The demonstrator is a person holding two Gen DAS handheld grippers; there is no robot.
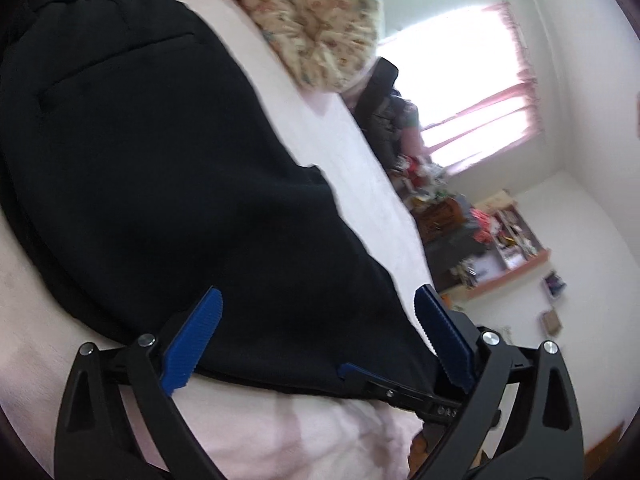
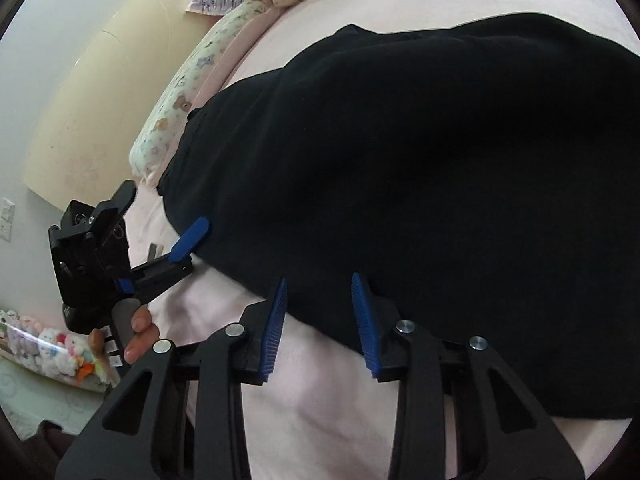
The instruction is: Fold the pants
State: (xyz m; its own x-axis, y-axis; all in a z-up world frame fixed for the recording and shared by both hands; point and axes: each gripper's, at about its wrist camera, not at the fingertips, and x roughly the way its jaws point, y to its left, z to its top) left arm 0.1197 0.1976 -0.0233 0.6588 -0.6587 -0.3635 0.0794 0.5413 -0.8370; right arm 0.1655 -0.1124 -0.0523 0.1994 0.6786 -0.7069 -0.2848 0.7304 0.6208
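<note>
Black pants (image 1: 168, 184) lie spread on a pink bedsheet (image 1: 312, 432), waistband and a back pocket at the upper left. My left gripper (image 1: 320, 340) stands wide open at their near edge, and the dark cloth lies between its blue pads without being pinched. In the right wrist view the pants (image 2: 400, 168) fill the middle. My right gripper (image 2: 320, 320) is partly open over their lower edge, pads clear of the cloth. The left gripper (image 2: 192, 252) shows at that edge to the left, held by a hand (image 2: 140, 336).
A floral quilt (image 1: 316, 20) is bunched at the far side of the bed. Beyond the bed are a bright window with a pink curtain (image 1: 480, 112) and cluttered shelves (image 1: 500, 236). A long patterned pillow (image 2: 188, 92), a cream headboard (image 2: 100, 100) and stuffed toys (image 2: 52, 348) lie left.
</note>
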